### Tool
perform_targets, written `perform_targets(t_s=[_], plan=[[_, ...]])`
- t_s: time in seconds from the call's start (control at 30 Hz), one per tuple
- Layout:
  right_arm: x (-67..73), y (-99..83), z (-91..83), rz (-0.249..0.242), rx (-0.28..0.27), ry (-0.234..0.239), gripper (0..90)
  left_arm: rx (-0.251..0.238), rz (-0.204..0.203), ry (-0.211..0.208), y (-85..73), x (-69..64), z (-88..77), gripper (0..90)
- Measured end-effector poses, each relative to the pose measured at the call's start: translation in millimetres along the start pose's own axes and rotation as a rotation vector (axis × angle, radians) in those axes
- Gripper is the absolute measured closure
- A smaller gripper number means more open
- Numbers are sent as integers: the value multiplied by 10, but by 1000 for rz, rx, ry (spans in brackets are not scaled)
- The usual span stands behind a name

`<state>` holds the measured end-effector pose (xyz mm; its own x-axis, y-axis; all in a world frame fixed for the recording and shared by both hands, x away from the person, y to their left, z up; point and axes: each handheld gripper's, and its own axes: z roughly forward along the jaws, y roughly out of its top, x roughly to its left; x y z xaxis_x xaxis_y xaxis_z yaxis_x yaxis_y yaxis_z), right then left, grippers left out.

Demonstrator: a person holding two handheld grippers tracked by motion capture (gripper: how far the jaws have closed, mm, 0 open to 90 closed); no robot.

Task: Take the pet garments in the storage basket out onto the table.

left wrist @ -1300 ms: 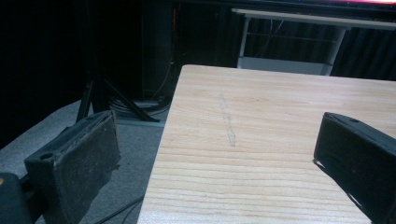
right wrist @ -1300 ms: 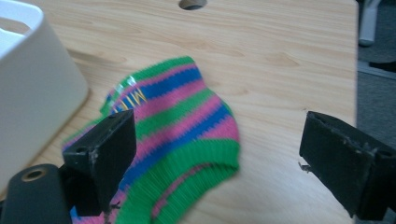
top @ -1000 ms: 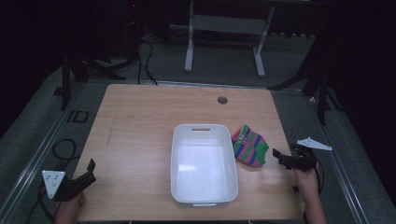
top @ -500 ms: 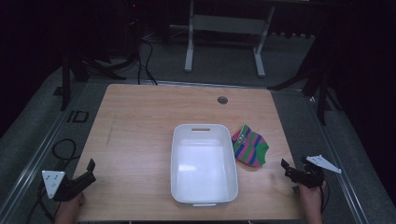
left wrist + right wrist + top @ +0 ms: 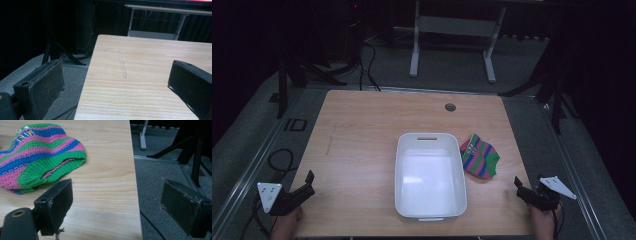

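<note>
Striped knit hat (image 5: 40, 152) on table (image 5: 110, 157), just ahead-left of right gripper (image 5: 117, 207); jaws wide, empty

The striped knit hat (image 5: 37, 157) carries small yellow lettering near its top edge, seen in the right gripper view; it looks like "NIKI", though the letters are too small to be sure.

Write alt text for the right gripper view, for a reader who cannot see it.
A striped knit hat in green, pink and blue lies on a light wooden table, just beyond the open right gripper. One black jaw stands over the table and the other past the table's edge, over grey floor.
</note>
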<state>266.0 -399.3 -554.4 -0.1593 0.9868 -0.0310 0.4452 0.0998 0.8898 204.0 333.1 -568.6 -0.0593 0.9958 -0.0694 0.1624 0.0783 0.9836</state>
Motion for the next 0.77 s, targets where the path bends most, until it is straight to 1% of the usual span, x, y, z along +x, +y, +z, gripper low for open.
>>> perform_targets(t_s=[0.1, 0.13, 0.2, 0.3, 0.37, 0.43, 0.5, 0.57, 0.67, 0.77], plan=[[-2, -17, -38, 16, -5, 13, 106, 1, 1, 0, 0, -1, 1, 9], [0, -20, -51, 13, -10, 10, 106, 1, 2, 1, 0, -2, 2, 9], [-1, -24, -75, 1, -23, -9, 106, 1, 3, 1, -1, -3, 2, 9], [-14, -35, -87, -10, -38, -63, 106, 1, 3, 1, -1, -3, 2, 10], [-31, -35, -77, -4, -37, -84, 106, 2, 3, 2, 0, -3, 3, 9], [-42, -31, -65, -9, -39, -96, 106, 2, 3, 2, 0, -4, 3, 9], [-48, -36, -54, -1, -40, -96, 106, 3, 4, 2, 0, -4, 3, 10], [-51, -42, -49, -4, -43, -101, 111, 2, 3, 1, 0, -3, 3, 9], [-57, -48, -53, 3, -51, -90, 114, 2, 2, 0, 0, -1, 3, 9], [-55, -50, -59, -3, -56, -83, 115, 2, 2, -1, 0, -1, 3, 9]])
